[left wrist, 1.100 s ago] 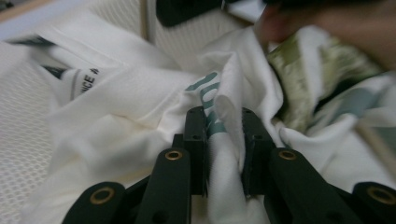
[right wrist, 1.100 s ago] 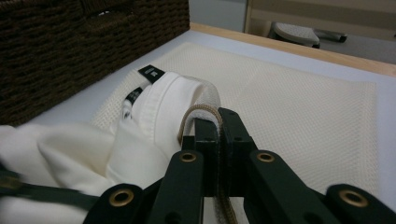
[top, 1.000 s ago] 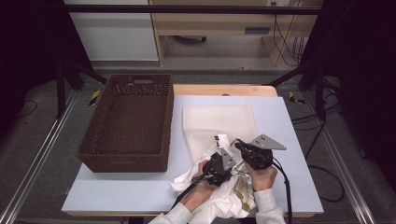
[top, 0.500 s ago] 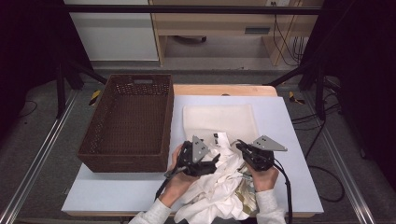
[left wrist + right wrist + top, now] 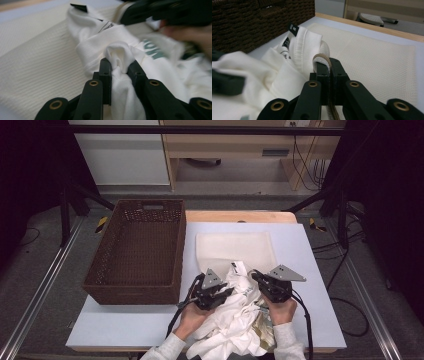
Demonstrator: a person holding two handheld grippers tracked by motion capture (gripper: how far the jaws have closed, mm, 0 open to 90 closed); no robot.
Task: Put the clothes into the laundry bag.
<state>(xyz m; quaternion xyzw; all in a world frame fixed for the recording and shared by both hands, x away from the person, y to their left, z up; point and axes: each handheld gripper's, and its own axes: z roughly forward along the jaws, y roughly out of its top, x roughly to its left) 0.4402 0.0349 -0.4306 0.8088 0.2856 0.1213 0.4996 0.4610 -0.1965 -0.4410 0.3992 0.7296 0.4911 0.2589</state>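
Left gripper [image 5: 119,67]: jaws just closing, clamping a fold of the crumpled white cotton garment [image 5: 120,53].
Right gripper [image 5: 329,66]: jaws together, pinching the garment's collar edge.

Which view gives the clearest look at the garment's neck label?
The right gripper view: the black neck label stands up sharp at the collar of the white garment, close to the camera. The left gripper view catches it at the top edge, blurred. In the high view it is a tiny dark speck on the crumpled cloth.
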